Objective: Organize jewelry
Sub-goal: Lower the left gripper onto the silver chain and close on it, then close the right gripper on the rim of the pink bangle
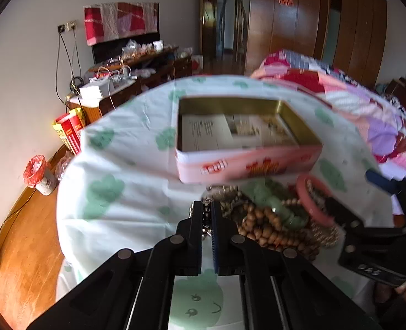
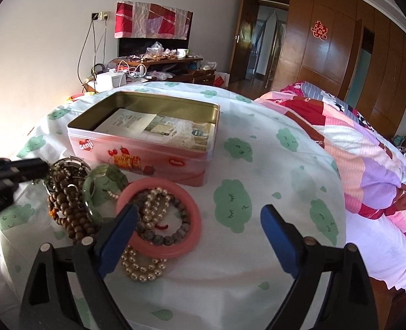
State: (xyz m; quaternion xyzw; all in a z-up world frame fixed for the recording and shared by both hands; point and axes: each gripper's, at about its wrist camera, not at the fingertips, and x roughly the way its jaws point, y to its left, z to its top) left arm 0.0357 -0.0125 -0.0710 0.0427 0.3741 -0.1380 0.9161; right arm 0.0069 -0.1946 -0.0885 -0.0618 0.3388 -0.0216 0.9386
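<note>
left gripper (image 1: 207,214): jaws closed, pinching a silvery chain (image 1: 206,227) at the jewelry pile's edge | right gripper (image 2: 197,225): jaws wide, nothing gripped, left pad over smooth pink bangle (image 2: 161,214) | pile: wooden beads (image 2: 70,209), glossy jade bangle (image 2: 101,189), round pearls (image 2: 142,269), just in front of open rectangular pink tin (image 2: 147,151)

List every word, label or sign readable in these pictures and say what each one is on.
"Genji": white lettering in a red heart on the front of the pink tin, left end.
Red double-happiness character: paper cut-out on the wooden wardrobe door.
Second red logo at the tin's lower right: too blurred to read.
Leaflet inside the tin: print too small.
Red and yellow boxes by the wall: print too small.
</note>
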